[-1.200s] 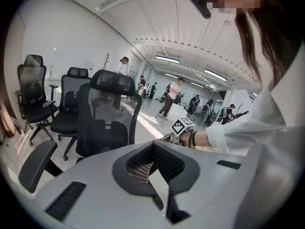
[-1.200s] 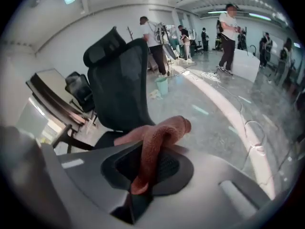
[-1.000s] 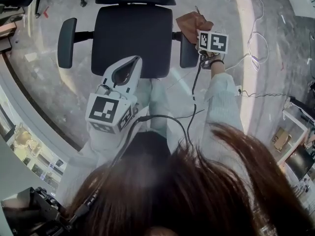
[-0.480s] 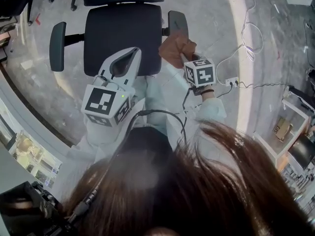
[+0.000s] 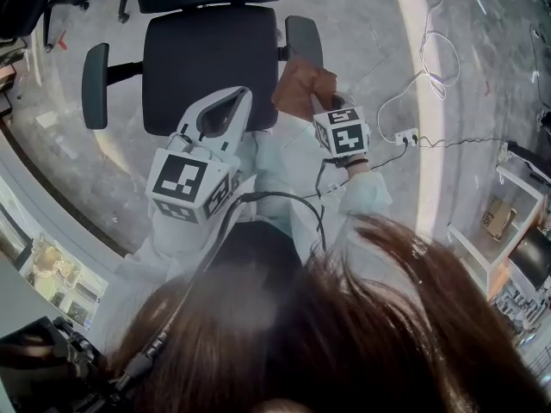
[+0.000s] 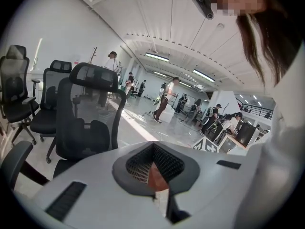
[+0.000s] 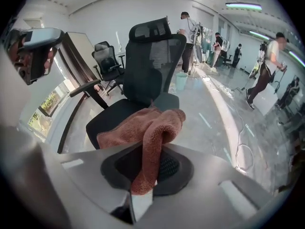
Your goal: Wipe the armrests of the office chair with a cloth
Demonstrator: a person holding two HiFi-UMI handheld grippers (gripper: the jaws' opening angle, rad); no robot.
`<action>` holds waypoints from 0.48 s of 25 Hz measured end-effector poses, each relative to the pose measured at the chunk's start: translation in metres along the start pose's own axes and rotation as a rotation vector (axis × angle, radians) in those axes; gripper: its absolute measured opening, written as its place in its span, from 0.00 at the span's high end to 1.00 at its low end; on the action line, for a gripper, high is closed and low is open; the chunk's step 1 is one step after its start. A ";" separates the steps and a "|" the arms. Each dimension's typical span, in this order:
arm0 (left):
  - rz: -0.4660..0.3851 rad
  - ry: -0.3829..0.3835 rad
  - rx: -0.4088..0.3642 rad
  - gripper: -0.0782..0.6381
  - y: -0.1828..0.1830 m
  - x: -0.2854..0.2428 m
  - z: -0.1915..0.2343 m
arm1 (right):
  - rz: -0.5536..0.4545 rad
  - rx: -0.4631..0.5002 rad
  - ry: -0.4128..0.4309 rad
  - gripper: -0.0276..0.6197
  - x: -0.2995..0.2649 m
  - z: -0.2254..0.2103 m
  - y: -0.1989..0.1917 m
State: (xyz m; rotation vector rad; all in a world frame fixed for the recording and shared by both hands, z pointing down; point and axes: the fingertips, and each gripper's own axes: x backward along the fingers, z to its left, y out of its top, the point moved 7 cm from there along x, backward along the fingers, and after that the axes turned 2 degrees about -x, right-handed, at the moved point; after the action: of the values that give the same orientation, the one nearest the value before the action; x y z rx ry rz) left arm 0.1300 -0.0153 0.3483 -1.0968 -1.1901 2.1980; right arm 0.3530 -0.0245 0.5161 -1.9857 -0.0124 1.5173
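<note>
The black office chair [image 5: 211,58] stands in front of me, with its left armrest [image 5: 95,84] and right armrest [image 5: 303,37] both bare. My right gripper [image 7: 143,185] is shut on a rust-brown cloth [image 7: 143,132]. In the head view the cloth [image 5: 300,89] hangs just in front of the right armrest, over the seat's front right corner. It hides the right jaw tips there, and the marker cube [image 5: 343,132] shows behind it. My left gripper [image 5: 231,100] is shut with nothing held and hovers over the seat's front edge. The chair back [image 6: 93,113] shows in the left gripper view.
A power strip [image 5: 405,136] and loose cables lie on the floor to the right of the chair. Shelving [image 5: 508,231] stands at the far right. More office chairs [image 6: 19,94] stand to the left, a desk [image 7: 78,56] behind, and people [image 6: 164,99] move about in the background.
The right gripper has carried the cloth off the right armrest, back toward me and a little leftward. The left gripper has shifted only slightly.
</note>
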 end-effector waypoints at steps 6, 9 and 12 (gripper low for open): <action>0.013 0.036 0.022 0.89 -0.007 0.001 0.009 | -0.021 0.005 -0.054 0.90 -0.032 -0.031 0.046; 0.009 0.071 0.034 0.89 -0.010 0.006 0.016 | -0.025 0.019 -0.078 0.90 -0.047 -0.047 0.067; 0.003 0.098 0.046 0.89 -0.011 0.009 0.027 | -0.019 0.018 -0.092 0.90 -0.064 -0.062 0.089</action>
State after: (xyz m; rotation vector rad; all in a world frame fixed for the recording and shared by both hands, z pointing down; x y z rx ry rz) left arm 0.1029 -0.0179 0.3623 -1.1735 -1.0912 2.1366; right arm 0.3536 -0.1484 0.5369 -1.8952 -0.0555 1.5899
